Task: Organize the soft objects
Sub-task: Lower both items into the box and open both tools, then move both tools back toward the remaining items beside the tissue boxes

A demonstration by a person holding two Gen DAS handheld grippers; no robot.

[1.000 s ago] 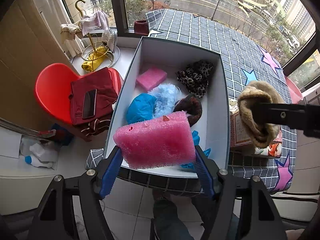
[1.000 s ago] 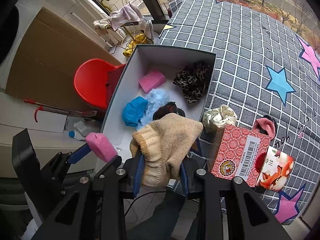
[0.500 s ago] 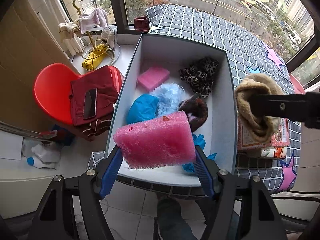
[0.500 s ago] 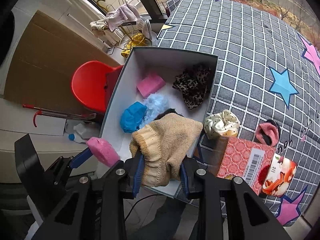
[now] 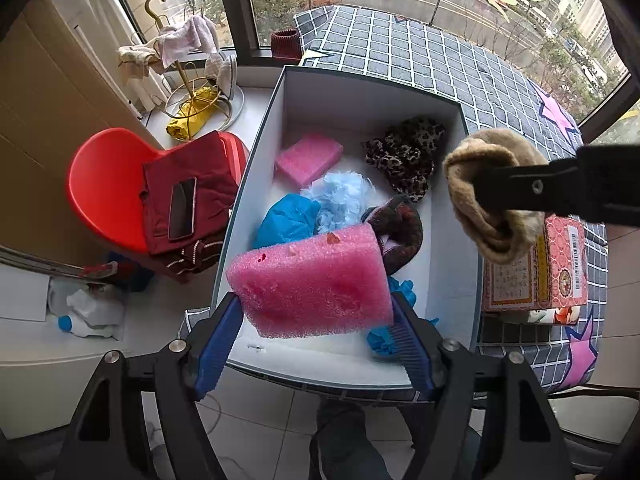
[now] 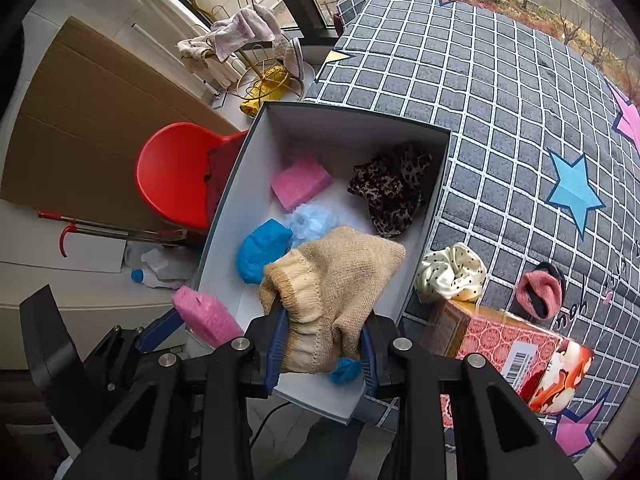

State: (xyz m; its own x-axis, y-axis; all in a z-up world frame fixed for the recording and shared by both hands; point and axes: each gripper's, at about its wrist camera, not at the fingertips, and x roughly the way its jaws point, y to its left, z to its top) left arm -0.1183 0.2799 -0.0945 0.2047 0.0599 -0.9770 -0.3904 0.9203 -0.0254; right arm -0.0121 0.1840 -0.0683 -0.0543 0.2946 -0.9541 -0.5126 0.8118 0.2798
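From the left wrist camera, the left gripper [image 5: 316, 320] has its fingers spread wide and pressed against both ends of a pink sponge [image 5: 312, 280], which hangs over the near end of the white box [image 5: 456, 280]. At 12 o'clock from the sponge the box already holds a smaller pink sponge [image 5: 309, 158], a pale blue puff [image 5: 340, 200], a blue cloth [image 5: 286, 220], a leopard scrunchie [image 5: 408, 156] and a dark scrunchie [image 5: 400, 232]. At 3 o'clock the right gripper's arm crosses in, carrying a tan sock [image 5: 492, 196] over the box's right wall, with a red carton [image 5: 540, 272] just outside it. To do this step well, I judge the sponge should go a little further toward 12 o'clock before the fingers part, so it falls onto the floor of the box and not on its near rim.

From the right wrist camera, the right gripper [image 6: 322, 344] is closed narrowly on the bunched sock [image 6: 332, 284], held above the near right part of the box [image 6: 434, 208]. The left gripper's sponge [image 6: 206, 316] shows at 9 o'clock. On the checked cloth [image 6: 500, 100] at 3 o'clock lie a cream dotted scrunchie [image 6: 452, 276] and a pink sock [image 6: 538, 288], not yet boxed. The sock looks best released over the bare patch near the right wall; letting go one gripper at a time would keep the arms from bumping.
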